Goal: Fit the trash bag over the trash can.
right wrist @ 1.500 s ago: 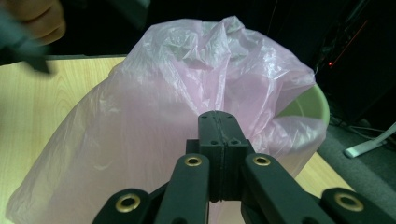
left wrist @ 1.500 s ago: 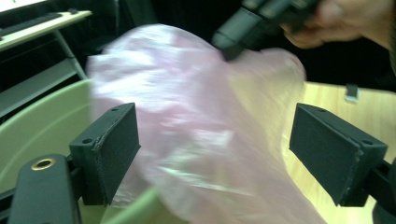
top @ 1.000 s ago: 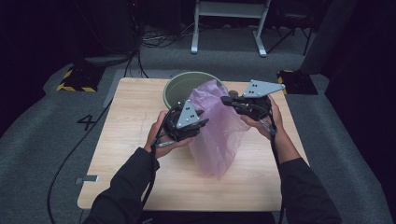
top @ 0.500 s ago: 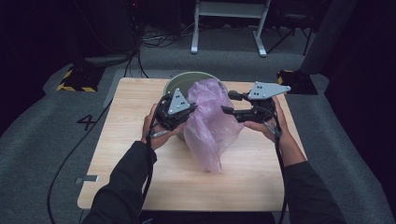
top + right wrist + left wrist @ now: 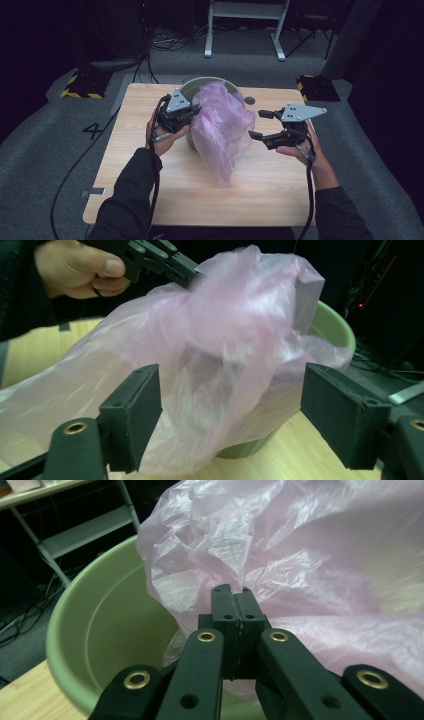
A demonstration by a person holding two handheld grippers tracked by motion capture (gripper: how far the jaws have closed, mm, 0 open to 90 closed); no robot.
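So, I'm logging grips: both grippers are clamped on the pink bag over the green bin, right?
Not both. The left gripper is shut on the pink bag over the green bin; the right gripper stands open, off the bag, as the right gripper view shows.

Table lit from overhead — surroundings fall dark; both gripper views soft, slightly blurred.

Pale pink, soft green and black over light wood

A translucent pale pink plastic bag (image 5: 222, 127) is showing crinkled white highlights against a matte pale green tub (image 5: 100, 630); the black left gripper (image 5: 192, 111) and black right gripper (image 5: 259, 125) are carrying grey plates and brass-coloured rivets, and the tabletop (image 5: 135, 165) is showing light wood grain.
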